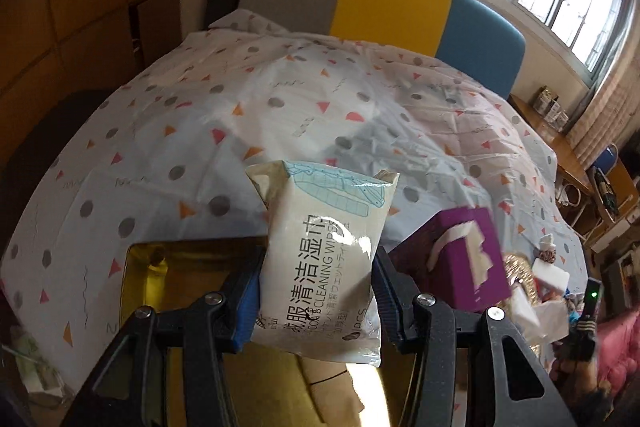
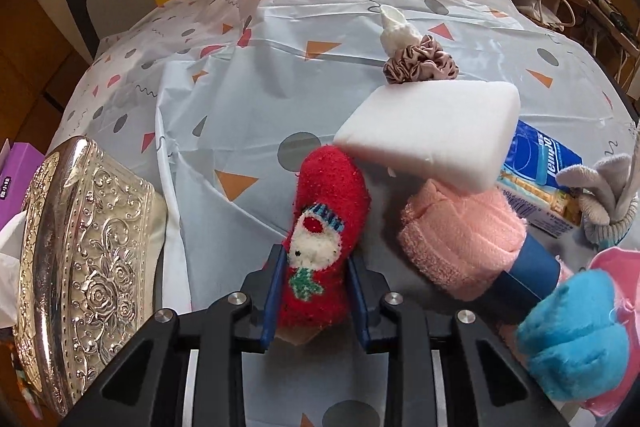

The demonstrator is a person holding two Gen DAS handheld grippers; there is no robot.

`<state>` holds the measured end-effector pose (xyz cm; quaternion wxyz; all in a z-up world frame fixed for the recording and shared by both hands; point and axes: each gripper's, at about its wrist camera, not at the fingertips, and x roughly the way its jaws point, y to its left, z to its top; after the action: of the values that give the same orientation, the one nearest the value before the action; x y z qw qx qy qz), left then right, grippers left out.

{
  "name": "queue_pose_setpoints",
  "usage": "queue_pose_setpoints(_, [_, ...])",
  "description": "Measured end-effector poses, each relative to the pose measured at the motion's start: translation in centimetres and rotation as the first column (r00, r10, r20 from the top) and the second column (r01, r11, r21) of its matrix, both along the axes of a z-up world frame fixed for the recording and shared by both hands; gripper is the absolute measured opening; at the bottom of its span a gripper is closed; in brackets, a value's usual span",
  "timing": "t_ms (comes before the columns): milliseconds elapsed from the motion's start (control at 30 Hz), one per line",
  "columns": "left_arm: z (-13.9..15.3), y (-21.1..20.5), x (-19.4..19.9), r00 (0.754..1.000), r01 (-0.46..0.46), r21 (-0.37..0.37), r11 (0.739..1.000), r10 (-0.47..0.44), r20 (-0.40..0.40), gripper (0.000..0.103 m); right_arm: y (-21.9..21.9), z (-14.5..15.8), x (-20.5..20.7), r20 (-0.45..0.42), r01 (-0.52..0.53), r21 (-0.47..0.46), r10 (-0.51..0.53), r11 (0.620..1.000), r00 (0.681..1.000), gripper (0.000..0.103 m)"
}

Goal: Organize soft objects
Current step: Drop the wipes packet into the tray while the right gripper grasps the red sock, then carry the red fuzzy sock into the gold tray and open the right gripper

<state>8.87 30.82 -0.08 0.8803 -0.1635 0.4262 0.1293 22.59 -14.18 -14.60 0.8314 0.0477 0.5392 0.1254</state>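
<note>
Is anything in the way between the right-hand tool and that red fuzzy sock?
Nothing visible. The red sock already lies between the right tool's blue fingers. The white foam block only leans near its far end.

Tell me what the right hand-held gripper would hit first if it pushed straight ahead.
Probably the white foam block, just beyond the red sock between its pads; depth is uncertain.
</note>
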Motion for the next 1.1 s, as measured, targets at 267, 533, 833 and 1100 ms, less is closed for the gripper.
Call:
queue_pose_setpoints(267, [-8.3, 1.9, -0.8, 0.99, -0.047, -0.063, 0.997, 0.038, -0.137, 0.052, 0.2, 0.2, -0.5, 0.028, 0.006, -0.026, -0.006, 1.0, 1.0, 0.029])
queue_pose_setpoints(533, [-9.2, 0.5, 1.3, 0.994, -0.062, -0.033, 0.998, 0.059, -0.09, 0.078, 1.2, 0.4, -0.5, 0.04, 0.001, -0.116, 0.003, 0.993, 0.999, 0.028])
queue_pose_setpoints(833, [-7.1, -0.5, -3.5, 0.999, -0.042, 0.043, 0.998, 0.043, -0.021, 0.086, 1.8, 3.6, 0.8, 0.071, -0.012, -0.132, 0.021, 0.991, 0.997, 0.014])
queue_pose_setpoints(1100, [-7.1, -1.9, -7.5, 1.0, -0.018, 0.021, 1.0, 0.018, 0.001, 0.086, 4.9, 9.8, 3.1, 0.163, -0.06, -0.129, 0.08, 0.99, 0.983, 0.013])
